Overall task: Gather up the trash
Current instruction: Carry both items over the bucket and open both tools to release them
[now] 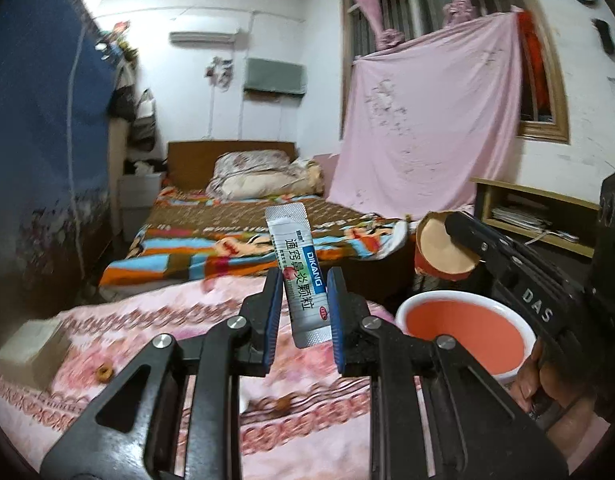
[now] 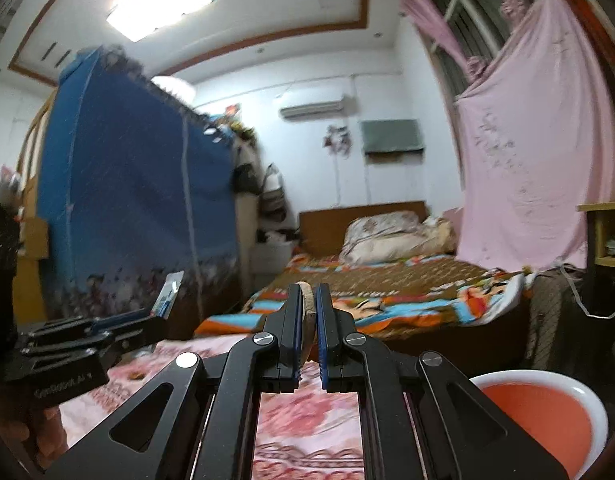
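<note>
left tool (image 1: 303, 300): clamped on the sachet (image 1: 297, 264), pads on its two long edges, lower half. Held near-upright and clear of the cloth, so it reads as a carry pose, not a pick.
sachet: silver medicine packet, blue DIKANG stripe. Top end sticks out past the pads, tilted slightly left. Edge grip on thin foil, my guess is it could twist or slip if swung fast.
right tool (image 2: 307, 312): jaws nearly together, pinched on the rim of a paper cup (image 1: 443, 248). In the right wrist view only a thin tan edge shows between the pads; the left wrist view shows the cup tipped, its mouth facing the camera, red outside. One-wall pinch explains the tilt.
basin (image 1: 463, 330): white rim, orange-red inside, just right of the left tool and below the cup. Nothing visible inside it. Likely the trash target; both tools hold items close to it, cup nearest.
bench (image 1: 147, 332): covered in pink patterned cloth. Small brown bits (image 1: 105, 372) lie on it, plus a pale box (image 1: 31, 350) at the left edge. Bits may be more trash, cannot tell what they are.
step (judgement): both loads up, drop into basin pending. Sachet needs a short move right first.
bed (image 1: 227, 236): beyond the bench, bright patterned blanket, not involved.
far wall: pink sheet (image 1: 423, 120) hung over the window.
</note>
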`<act>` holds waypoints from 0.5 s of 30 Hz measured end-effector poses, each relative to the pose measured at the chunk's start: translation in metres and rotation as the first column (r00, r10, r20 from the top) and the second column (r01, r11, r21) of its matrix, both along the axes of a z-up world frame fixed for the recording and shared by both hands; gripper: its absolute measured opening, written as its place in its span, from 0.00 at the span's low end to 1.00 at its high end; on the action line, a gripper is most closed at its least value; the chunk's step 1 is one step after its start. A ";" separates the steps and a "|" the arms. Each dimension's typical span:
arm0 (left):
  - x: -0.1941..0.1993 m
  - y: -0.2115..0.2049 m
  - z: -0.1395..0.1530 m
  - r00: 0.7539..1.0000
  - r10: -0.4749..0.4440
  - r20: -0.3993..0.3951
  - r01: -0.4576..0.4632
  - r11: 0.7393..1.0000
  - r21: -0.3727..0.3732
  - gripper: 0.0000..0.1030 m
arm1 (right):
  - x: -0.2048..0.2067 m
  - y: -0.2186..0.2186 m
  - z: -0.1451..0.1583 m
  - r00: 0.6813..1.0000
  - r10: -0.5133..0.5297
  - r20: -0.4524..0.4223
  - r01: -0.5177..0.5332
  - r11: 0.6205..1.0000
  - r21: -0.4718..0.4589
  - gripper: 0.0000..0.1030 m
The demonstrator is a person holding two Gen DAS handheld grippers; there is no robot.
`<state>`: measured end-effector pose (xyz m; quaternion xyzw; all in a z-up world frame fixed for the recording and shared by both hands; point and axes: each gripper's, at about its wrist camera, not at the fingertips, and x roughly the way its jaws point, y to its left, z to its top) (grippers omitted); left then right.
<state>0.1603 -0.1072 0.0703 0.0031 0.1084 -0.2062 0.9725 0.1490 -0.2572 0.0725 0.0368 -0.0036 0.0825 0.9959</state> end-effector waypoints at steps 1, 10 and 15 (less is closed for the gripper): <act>-0.001 -0.008 0.001 1.000 -0.018 0.011 0.018 1.000 0.006 0.06 | -0.001 -0.007 0.001 1.000 -0.016 0.006 0.015 1.000 0.013 0.04; -0.006 -0.060 0.009 0.986 -0.162 0.048 0.160 0.986 0.042 0.06 | -0.013 -0.061 0.001 0.985 -0.174 0.004 0.173 0.982 0.074 0.04; -0.007 -0.085 0.012 0.972 -0.232 0.037 0.230 0.972 0.052 0.06 | -0.014 -0.078 -0.005 0.974 -0.222 -0.041 0.225 0.970 0.094 0.05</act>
